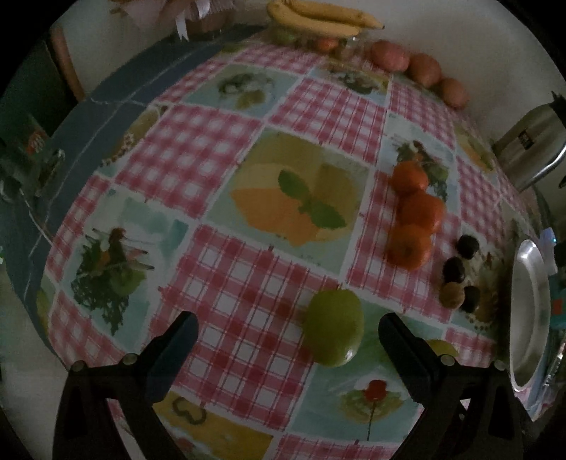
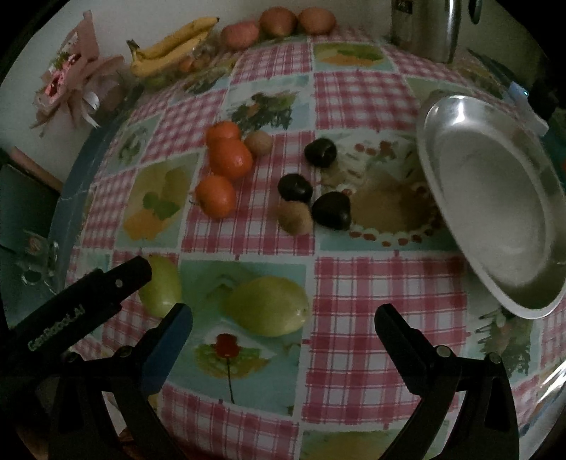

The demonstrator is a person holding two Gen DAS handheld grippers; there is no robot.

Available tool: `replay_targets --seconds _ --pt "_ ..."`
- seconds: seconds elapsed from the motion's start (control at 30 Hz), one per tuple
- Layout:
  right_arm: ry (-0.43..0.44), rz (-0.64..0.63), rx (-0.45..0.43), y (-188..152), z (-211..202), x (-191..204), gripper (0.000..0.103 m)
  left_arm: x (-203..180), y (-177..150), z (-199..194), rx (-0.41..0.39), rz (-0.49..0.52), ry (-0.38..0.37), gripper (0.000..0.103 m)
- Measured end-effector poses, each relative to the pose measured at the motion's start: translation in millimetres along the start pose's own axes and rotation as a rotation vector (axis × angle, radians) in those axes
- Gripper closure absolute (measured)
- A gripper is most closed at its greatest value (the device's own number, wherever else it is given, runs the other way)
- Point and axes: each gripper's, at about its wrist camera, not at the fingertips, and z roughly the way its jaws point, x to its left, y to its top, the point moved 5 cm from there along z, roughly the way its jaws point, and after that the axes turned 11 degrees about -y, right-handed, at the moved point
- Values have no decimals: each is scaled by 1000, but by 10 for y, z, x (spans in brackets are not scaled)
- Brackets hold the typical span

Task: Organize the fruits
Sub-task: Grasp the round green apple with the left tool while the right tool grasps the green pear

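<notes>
My left gripper (image 1: 288, 325) is open just above the tablecloth, and a green fruit (image 1: 334, 327) lies between its fingertips, nearer the right finger. A second green fruit (image 1: 444, 348) peeks out behind that finger. In the right wrist view my right gripper (image 2: 284, 318) is open with this second green fruit (image 2: 269, 306) just ahead of its fingertips. A finger of my left gripper (image 2: 106, 286) overlaps the first green fruit (image 2: 161, 286). Three oranges (image 2: 230, 157), three dark plums (image 2: 294, 187) and two kiwis (image 2: 294, 217) lie mid-table. An empty metal plate (image 2: 495, 198) sits at the right.
Bananas (image 2: 169, 46) and three apples (image 2: 277, 19) line the far edge by the wall. A steel kettle (image 2: 424, 28) stands at the back right, a pink bouquet (image 2: 70, 81) at the back left. The checked tablecloth (image 1: 226, 269) drops off on the left.
</notes>
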Motion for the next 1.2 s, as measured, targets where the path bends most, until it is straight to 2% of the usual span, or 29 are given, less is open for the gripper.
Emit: replay_targets --seconds 0.3,0.6,0.73,0.97,1.1,1.2 --pt "-38 -20 85 -40 272 33 0 -39 -23 224 70 -8 6 0" --pt "-124 -85 68 14 389 181 0 -54 -30 453 116 -7 42 1" --pt "-193 -134 55 25 469 263 0 -15 6 514 108 -10 63 1" --pt "-189 -128 49 35 523 363 0 -23 9 567 119 11 88 2" --pt "-186 -123 45 27 482 300 0 -58 -33 531 114 16 73 10" --pt "-186 -120 38 9 446 267 5 -191 -28 465 111 42 54 22"
